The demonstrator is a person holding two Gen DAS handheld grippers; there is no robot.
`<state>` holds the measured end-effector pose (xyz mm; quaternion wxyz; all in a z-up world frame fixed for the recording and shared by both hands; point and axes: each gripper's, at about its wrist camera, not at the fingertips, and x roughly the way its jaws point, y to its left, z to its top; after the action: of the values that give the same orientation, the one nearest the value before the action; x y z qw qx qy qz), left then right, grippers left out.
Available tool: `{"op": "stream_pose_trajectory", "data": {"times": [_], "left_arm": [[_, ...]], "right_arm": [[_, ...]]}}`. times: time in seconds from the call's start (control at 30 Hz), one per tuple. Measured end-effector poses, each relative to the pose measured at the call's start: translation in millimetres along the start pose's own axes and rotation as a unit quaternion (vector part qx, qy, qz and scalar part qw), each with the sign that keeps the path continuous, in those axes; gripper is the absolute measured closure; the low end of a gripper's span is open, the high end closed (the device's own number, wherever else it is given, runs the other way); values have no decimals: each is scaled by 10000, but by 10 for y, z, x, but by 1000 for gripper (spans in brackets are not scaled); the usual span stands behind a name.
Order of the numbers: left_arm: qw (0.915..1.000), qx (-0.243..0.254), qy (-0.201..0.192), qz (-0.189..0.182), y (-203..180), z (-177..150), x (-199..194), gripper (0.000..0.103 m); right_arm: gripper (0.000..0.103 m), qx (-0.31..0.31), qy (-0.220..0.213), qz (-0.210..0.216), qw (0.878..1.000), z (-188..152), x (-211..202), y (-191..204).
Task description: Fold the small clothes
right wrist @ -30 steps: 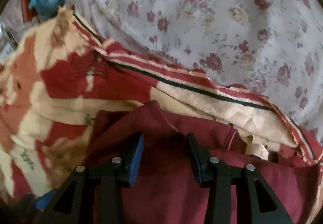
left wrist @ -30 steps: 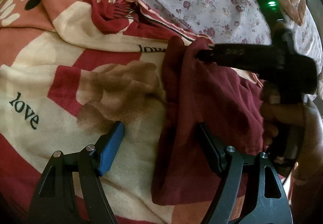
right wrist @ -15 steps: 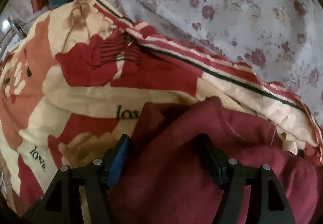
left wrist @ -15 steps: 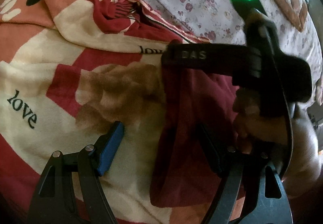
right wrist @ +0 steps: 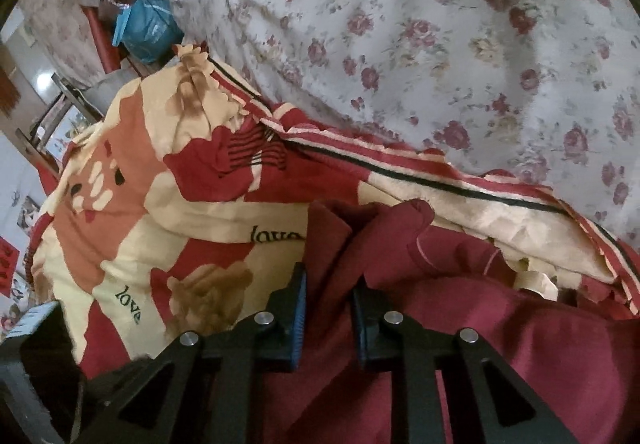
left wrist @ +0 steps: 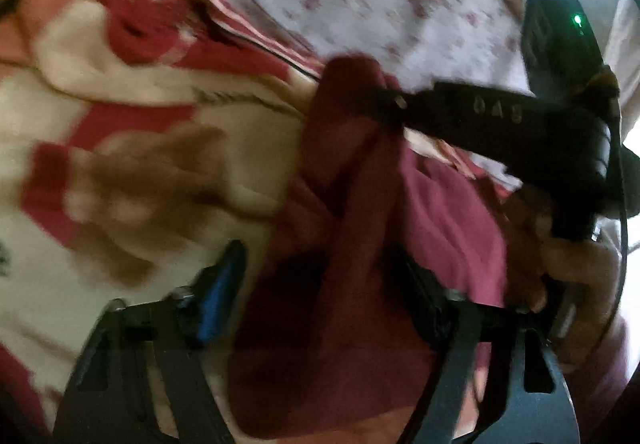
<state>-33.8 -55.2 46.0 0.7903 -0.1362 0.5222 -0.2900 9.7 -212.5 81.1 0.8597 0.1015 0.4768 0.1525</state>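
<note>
A dark red garment [right wrist: 500,344] lies on a cream, red and orange "love" blanket [right wrist: 192,212]. In the right wrist view my right gripper [right wrist: 329,304] is shut on the garment's left edge, a fold of cloth pinched between its jaws. In the blurred left wrist view the garment [left wrist: 352,284] lies between the wide-apart jaws of my left gripper [left wrist: 324,276], which is open. The right gripper [left wrist: 384,108] reaches in from the right there, holding the raised top edge of the garment.
A white sheet with a red flower print [right wrist: 460,44] covers the bed beyond the blanket. A blue bag [right wrist: 146,24] and clutter sit off the bed's far left corner. The person's hand [left wrist: 568,268] holds the right gripper's handle.
My right gripper has closed from open onto the garment's left edge and lifted it. The left gripper has stayed open and the view has shifted with motion blur.
</note>
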Motion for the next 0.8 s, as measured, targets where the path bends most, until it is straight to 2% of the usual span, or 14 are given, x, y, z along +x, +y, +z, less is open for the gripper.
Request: {"op": "stream_pose_trajectory", "data": {"times": [0.07, 0.1, 0.2, 0.27, 0.3, 0.33, 0.4, 0.43, 0.6, 0.7, 0.8], "left_arm": [[9997, 233, -3, -23, -83, -13, 6, 59], [9992, 381, -112, 24, -131, -18, -33, 62], [9963, 737, -404, -172, -284, -51, -201, 63], [9940, 928, -534, -242, -358, -65, -266, 63], [9930, 1022, -556, -202, -393, -73, -274, 63], [9928, 1049, -548, -168, -408, -88, -264, 63], [9933, 1022, -509, -152, -401, -84, -244, 63], [9936, 1000, -499, -162, -398, -86, -231, 63], [9944, 943, -465, -140, -367, -103, -240, 63], [9957, 857, -353, 3, -349, -107, -195, 63], [9966, 752, -311, 81, -321, -101, -169, 63]], "right_arm": [[85, 38, 21, 58, 10000, 2, -34, -25], [85, 43, 45, 66, 10000, 1, -61, -27], [85, 269, 118, 167, 9994, 32, -146, -98], [80, 432, 126, 281, 9986, 65, -200, -139], [71, 482, 144, 363, 9981, 102, -230, -140], [55, 480, 176, 388, 9979, 127, -239, -122], [38, 424, 368, 357, 9978, 171, -193, -49], [37, 381, 480, 336, 9976, 183, -153, -15], [37, -80, 831, -81, 9965, 163, 166, 204], [62, -209, 708, -377, 9966, 82, 219, 207], [69, -184, 531, -353, 9978, 31, 158, 143]]}}
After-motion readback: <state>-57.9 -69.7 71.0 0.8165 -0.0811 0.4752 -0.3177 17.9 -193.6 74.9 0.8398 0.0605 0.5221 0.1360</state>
